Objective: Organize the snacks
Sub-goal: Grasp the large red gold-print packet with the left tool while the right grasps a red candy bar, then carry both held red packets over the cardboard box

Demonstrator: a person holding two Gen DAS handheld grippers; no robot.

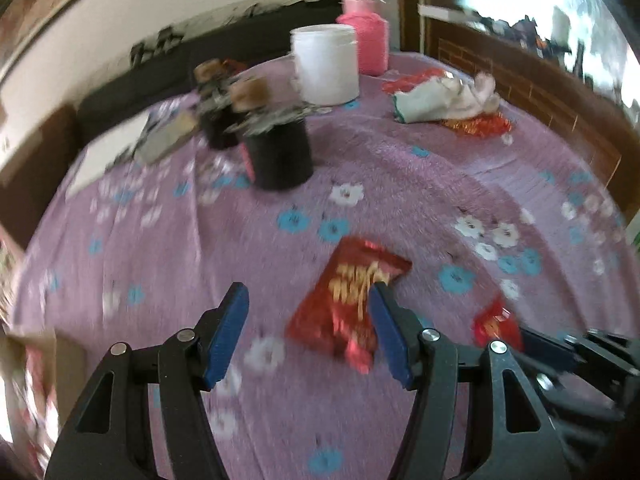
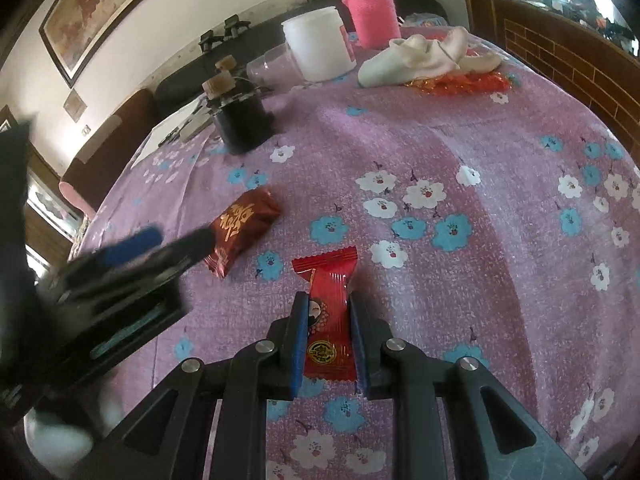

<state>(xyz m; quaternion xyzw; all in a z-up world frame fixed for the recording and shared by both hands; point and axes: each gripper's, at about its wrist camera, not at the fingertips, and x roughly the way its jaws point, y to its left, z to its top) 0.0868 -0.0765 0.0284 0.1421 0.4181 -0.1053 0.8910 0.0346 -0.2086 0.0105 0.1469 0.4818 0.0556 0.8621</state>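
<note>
- Snacks here are two small wrapped candies on the purple flowered tablecloth (image 2: 460, 128): a bright red crinkle-edged foil candy packet (image 2: 329, 316) and a dark maroon pillow-shaped candy packet with gold lettering (image 2: 242, 226).
- Bright red packet lies lengthwise between the fingers of the right gripper (image 2: 329, 336); the blue pads sit against or just beside its long edges, so it looks pinched, though how firmly cannot be told.
- Maroon packet (image 1: 348, 300) lies just ahead of the left gripper (image 1: 308, 318), off towards that gripper's right finger; its jaws are spread wide and hold nothing.
- To do this step well, the left gripper should probably shift right until the maroon packet is centred between the pads, then close across its narrow width.
- Foil is slippery and the cloth soft, so a low, level approach would likely keep the pads from snagging fabric.
- Far ahead of both grippers stand a white plastic tub (image 2: 318, 46), a pink-sleeved bottle (image 2: 372, 16) and a black round jar (image 2: 242, 122); which one should receive the candies cannot be told.
</note>
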